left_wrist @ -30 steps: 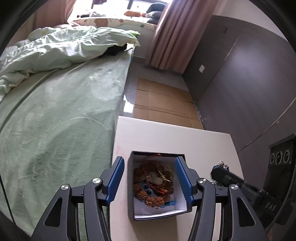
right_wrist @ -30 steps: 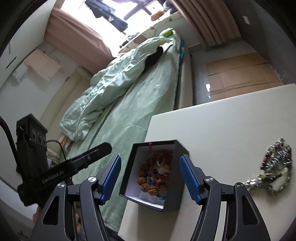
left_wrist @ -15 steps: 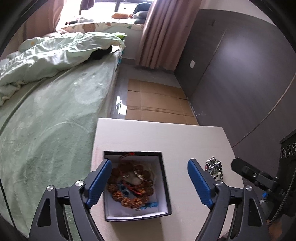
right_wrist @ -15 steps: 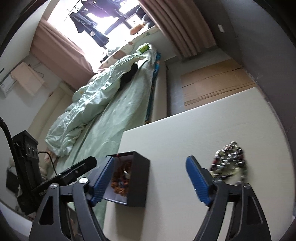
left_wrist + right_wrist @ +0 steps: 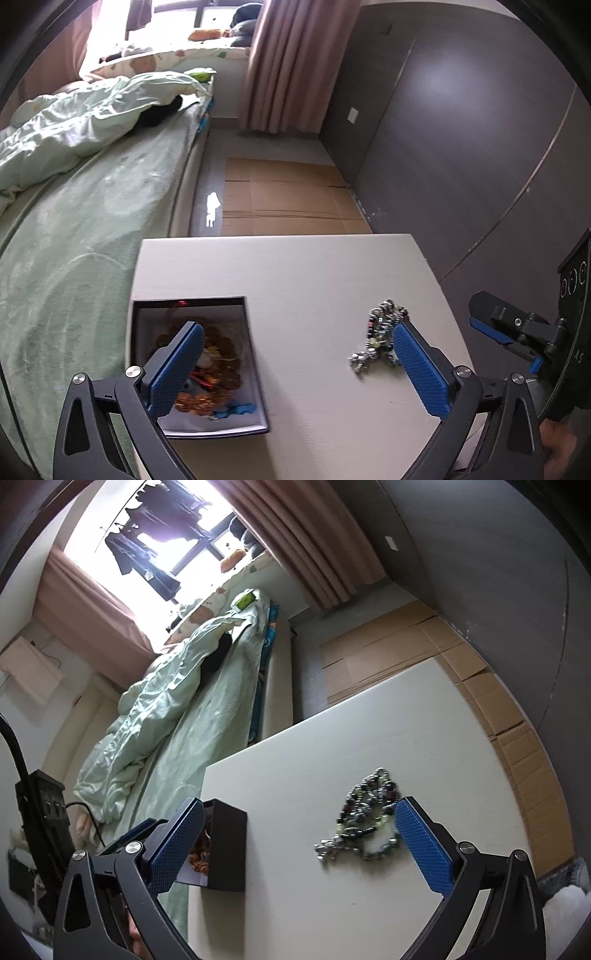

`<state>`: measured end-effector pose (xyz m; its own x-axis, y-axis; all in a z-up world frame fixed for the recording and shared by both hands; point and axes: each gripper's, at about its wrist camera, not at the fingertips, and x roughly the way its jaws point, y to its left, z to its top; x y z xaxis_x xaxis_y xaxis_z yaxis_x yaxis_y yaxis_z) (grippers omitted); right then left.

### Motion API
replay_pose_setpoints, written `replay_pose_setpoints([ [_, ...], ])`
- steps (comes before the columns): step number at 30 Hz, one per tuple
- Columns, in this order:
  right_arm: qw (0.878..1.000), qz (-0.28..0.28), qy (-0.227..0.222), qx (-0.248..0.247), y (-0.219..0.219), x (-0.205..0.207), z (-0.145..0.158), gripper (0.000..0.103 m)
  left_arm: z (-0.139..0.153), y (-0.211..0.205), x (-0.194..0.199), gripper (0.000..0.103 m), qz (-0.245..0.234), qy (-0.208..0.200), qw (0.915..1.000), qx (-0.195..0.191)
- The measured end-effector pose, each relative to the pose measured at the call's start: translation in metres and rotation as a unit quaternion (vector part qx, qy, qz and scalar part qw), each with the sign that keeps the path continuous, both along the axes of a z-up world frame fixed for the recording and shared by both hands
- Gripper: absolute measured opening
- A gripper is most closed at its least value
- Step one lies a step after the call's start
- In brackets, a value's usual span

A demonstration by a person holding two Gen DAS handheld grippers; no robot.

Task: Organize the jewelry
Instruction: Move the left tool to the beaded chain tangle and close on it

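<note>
A black open box with a white lining stands at the left front of the white table. It holds brown bead bracelets and other jewelry. A dark beaded bracelet with a metal clasp lies loose on the table to the right. My left gripper is open and empty, above the table between box and bracelet. My right gripper is open and empty; the bracelet lies near its right finger, the box by its left finger.
A bed with green bedding runs along the table's left edge. Flattened cardboard lies on the floor beyond the table. A dark wall stands on the right. The right gripper's body shows at the table's right edge.
My left gripper opened wide, let go of the box and moved right. My right gripper also swung right, from the box toward the loose bracelet.
</note>
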<state>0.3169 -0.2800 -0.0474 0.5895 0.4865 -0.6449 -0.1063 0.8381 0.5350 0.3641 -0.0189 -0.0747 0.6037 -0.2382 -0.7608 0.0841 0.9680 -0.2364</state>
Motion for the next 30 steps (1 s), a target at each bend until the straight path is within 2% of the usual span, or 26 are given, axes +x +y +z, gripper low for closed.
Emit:
replay_pose_setpoints([
  [13,1.000,-0.031,0.001,0.003,-0.058,-0.008,-0.001,0.103,-0.022,-0.043,0.007,0.101,-0.046,0.015,0.9988,-0.008],
  [18,0.999,-0.034,0.010,0.013,-0.072,-0.008,-0.008,0.103,-0.035,-0.056,0.014,0.083,-0.067,0.027,0.9974,-0.006],
  [23,0.999,-0.040,0.024,0.018,-0.082,-0.002,-0.018,0.103,-0.048,-0.074,0.019,0.071,-0.092,0.032,0.9952,0.011],
  [30,0.998,-0.054,0.032,0.015,-0.092,0.000,-0.024,0.101,-0.060,-0.106,0.021,0.066,-0.146,0.022,0.9881,0.042],
])
